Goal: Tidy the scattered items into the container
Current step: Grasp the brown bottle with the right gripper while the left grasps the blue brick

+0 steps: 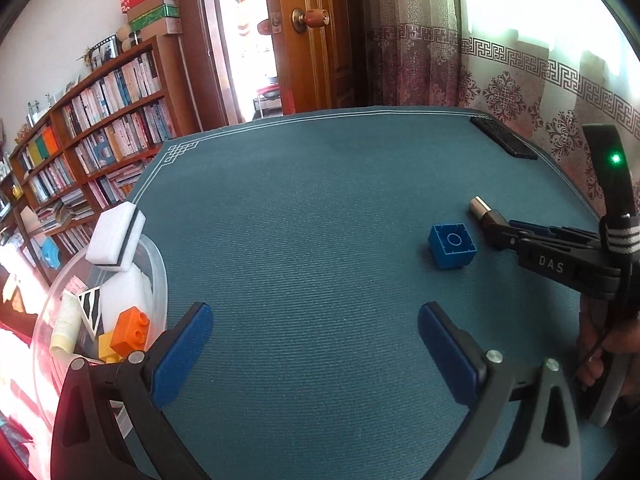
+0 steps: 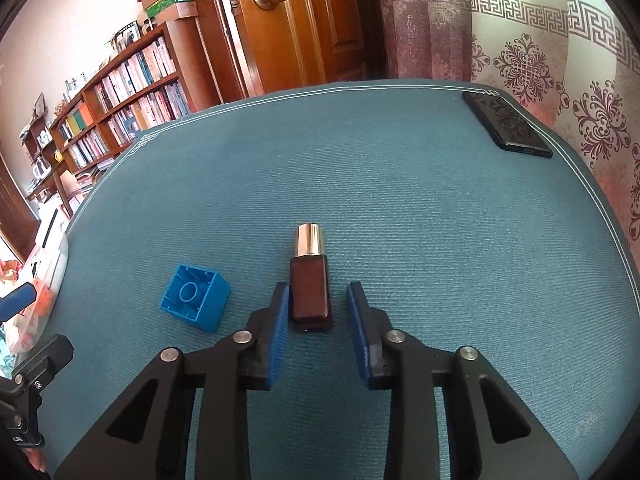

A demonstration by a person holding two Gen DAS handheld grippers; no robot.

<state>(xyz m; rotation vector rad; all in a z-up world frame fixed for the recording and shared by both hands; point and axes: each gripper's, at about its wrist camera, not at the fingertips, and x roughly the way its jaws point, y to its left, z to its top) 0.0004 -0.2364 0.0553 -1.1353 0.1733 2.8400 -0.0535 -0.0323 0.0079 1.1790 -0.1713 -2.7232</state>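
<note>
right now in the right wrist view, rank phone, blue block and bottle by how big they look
1. phone: longest, though farthest away, so truly largest
2. bottle and blue block: look about alike; the bottle is longer, the block wider, so I won't rank them

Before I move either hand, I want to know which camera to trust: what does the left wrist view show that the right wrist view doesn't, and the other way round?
Only the left wrist view shows inside the clear container: an orange brick, a yellow brick, a white sponge on its rim.

Only the right wrist view shows the brown bottle whole, lying between the open jaws of the right gripper.

Both show the blue brick, the black phone and the teal mat. The left gripper is open and holds nothing.
</note>
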